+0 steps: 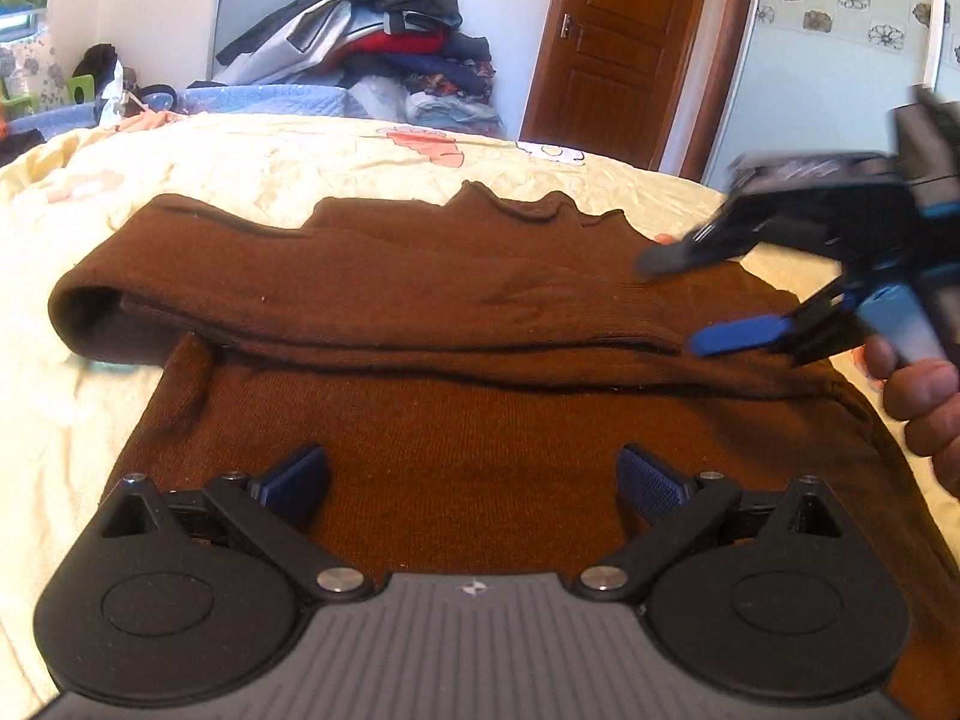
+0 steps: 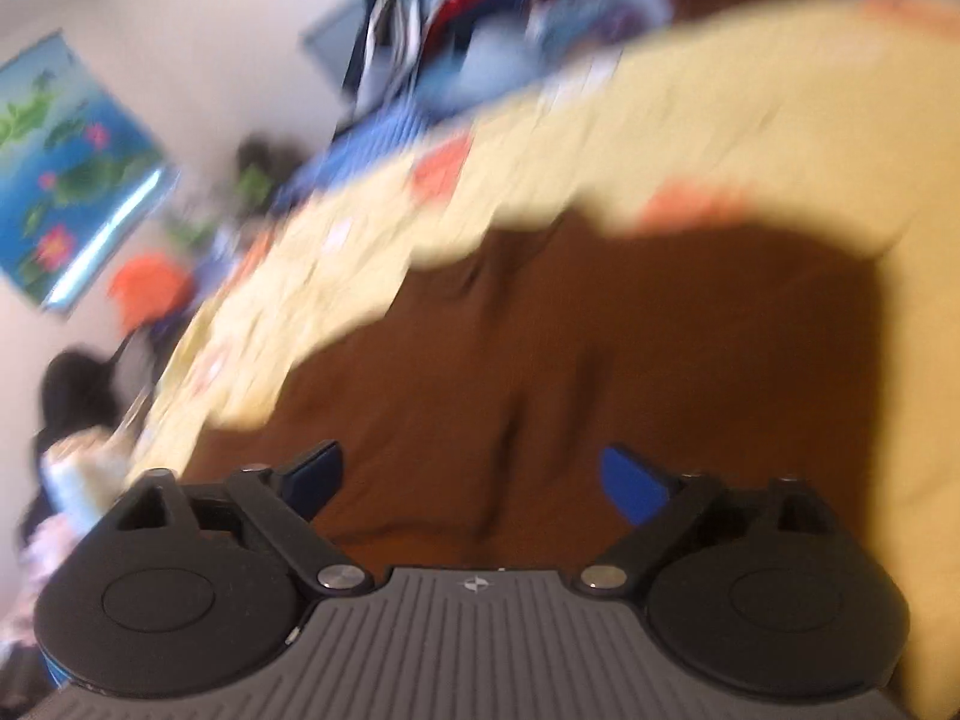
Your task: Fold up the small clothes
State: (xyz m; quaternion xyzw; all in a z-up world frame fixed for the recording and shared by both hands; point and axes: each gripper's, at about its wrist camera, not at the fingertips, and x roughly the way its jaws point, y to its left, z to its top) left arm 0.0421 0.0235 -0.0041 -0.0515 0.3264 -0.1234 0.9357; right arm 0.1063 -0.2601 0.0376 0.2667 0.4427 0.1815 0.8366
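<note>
Lying across a pale yellow bedspread (image 1: 252, 180), a brown knit garment (image 1: 456, 432) fills the middle of the left wrist view; one sleeve (image 1: 336, 294) is folded sideways over the body, its looped end reaching past the garment's left edge onto the bedspread; the far edge, wavy at the neckline, sits well short of the bed's far side, so bare bedspread shows beyond it and to the left. The left gripper (image 1: 473, 477) hovers just over the near part of the garment, its jaws spread wide apart and holding nothing. The right gripper (image 1: 690, 306) comes in from the right edge, blurred, above the sleeve's right end; its jaws are also apart, one black finger above and one blue-padded finger below, with no cloth between them; the person's fingers (image 1: 918, 390) wrap its handle. The right wrist view is heavily smeared; brown cloth lies under its spread jaws, bedspread curving round it. Beyond the bed stand a heap of clothes (image 1: 384, 18) and a wooden door (image 1: 612, 42).
</note>
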